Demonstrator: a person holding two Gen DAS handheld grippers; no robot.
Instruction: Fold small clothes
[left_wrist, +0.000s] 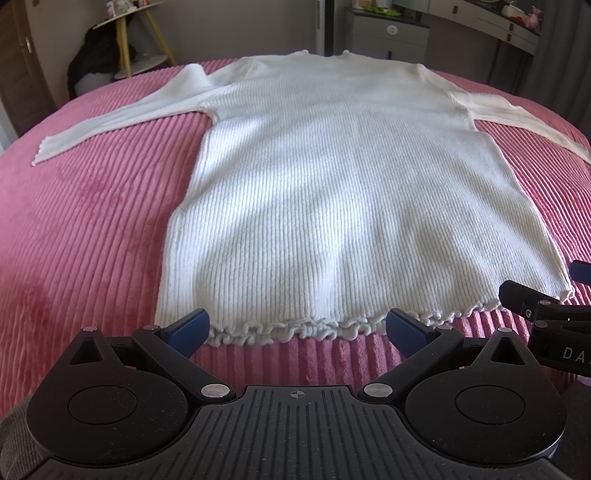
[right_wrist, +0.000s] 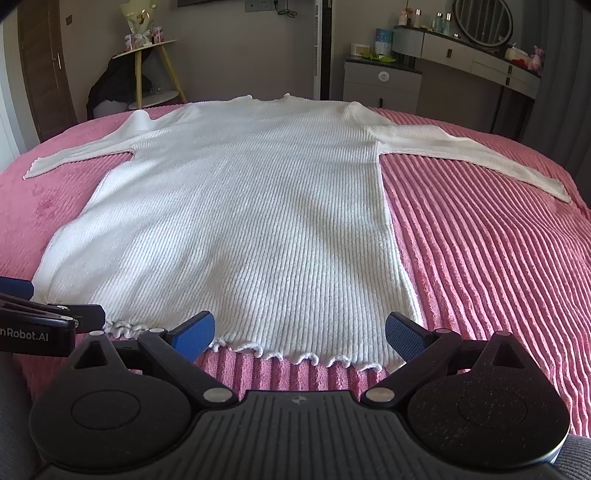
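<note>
A white ribbed knit sweater (left_wrist: 332, 177) lies flat on the pink bedspread, hem toward me, neck at the far side, both sleeves spread outward. It also shows in the right wrist view (right_wrist: 240, 221). My left gripper (left_wrist: 297, 330) is open, its blue pads either side of the ruffled hem (left_wrist: 295, 328) near its left half, holding nothing. My right gripper (right_wrist: 300, 334) is open over the hem's right half (right_wrist: 295, 356), also holding nothing. Each gripper shows at the other view's edge, the right one (left_wrist: 546, 314) and the left one (right_wrist: 48, 317).
The pink corduroy bedspread (left_wrist: 92, 221) covers the bed (right_wrist: 480, 258). Beyond the far edge stand a yellow-legged side table (right_wrist: 155, 66), a grey drawer cabinet (right_wrist: 382, 85) and a dressing table with a round mirror (right_wrist: 480, 48). A wooden door (right_wrist: 44, 66) is at the left.
</note>
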